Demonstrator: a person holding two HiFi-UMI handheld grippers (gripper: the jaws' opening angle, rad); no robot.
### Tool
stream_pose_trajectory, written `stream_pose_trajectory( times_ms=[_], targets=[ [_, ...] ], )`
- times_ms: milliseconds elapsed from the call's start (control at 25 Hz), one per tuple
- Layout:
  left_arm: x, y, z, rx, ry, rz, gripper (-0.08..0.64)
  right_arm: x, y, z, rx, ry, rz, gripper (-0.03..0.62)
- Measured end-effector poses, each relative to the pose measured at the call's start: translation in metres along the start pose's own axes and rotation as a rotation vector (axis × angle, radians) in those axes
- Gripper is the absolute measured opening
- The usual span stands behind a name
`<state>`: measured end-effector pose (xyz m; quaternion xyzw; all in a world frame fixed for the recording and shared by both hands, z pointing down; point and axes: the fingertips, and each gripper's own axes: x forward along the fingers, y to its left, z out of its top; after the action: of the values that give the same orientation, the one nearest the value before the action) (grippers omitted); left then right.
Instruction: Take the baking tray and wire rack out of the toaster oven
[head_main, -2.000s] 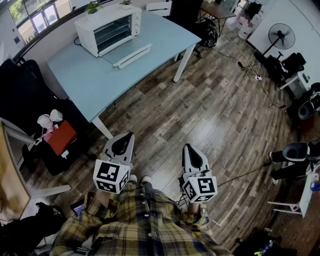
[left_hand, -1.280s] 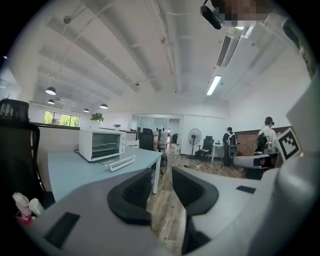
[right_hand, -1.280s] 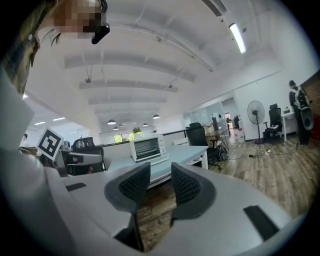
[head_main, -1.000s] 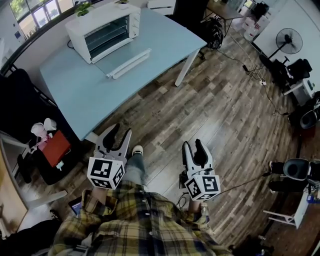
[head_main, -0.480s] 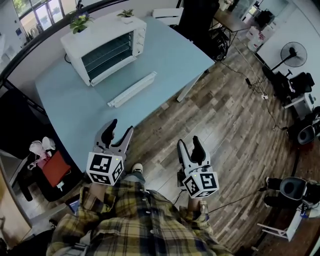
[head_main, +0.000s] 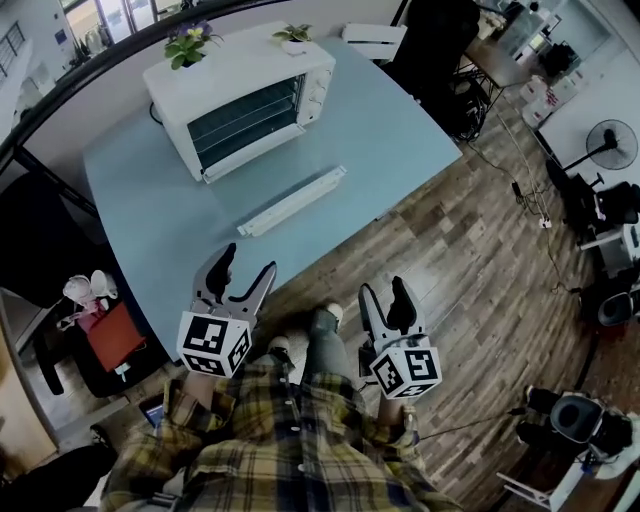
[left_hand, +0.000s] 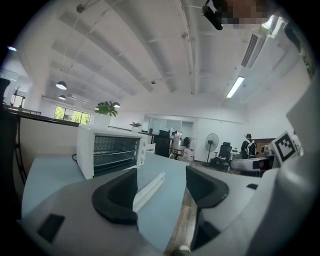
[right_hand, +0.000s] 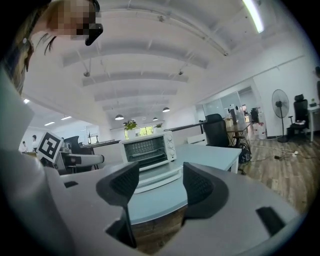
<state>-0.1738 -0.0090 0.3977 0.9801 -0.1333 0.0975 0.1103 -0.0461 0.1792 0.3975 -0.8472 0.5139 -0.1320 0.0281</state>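
A white toaster oven stands at the far side of a light blue table. Its glass door lies open and flat, and the white door handle points toward me. Rack bars show inside; I cannot make out a tray. My left gripper hangs over the table's near edge, and my right gripper hangs over the wood floor just short of it. Both sets of jaws have just been opening and hold nothing. The left gripper and the right gripper each look at the oven.
Two small plants sit by the oven's top. A black chair stands past the table's far right corner. A red object lies on the floor to the left, and a fan with cables stands to the right.
The table and oven have come closer as the person walked up. Both grippers moved forward, and their jaws opened wider.
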Motion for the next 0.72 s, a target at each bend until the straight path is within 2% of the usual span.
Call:
stream_pose_trajectory(
  times_ms=[280,520,720],
  targets=[
    [0.026,0.041,-0.001,-0.032,-0.01,0.144,0.298,0.083,-0.019,0.007,0.005,0.02,0.113,0.258],
    [0.061,0.077,0.022,-0.067,-0.075,0.311,0.296,0.175,-0.03,0.033,-0.033,0.031,0.283,0.258],
    [0.085,0.093,0.044,-0.108,-0.116,0.452,0.295,0.242,-0.036,0.061,-0.028,0.048,0.441,0.256]
  ],
)
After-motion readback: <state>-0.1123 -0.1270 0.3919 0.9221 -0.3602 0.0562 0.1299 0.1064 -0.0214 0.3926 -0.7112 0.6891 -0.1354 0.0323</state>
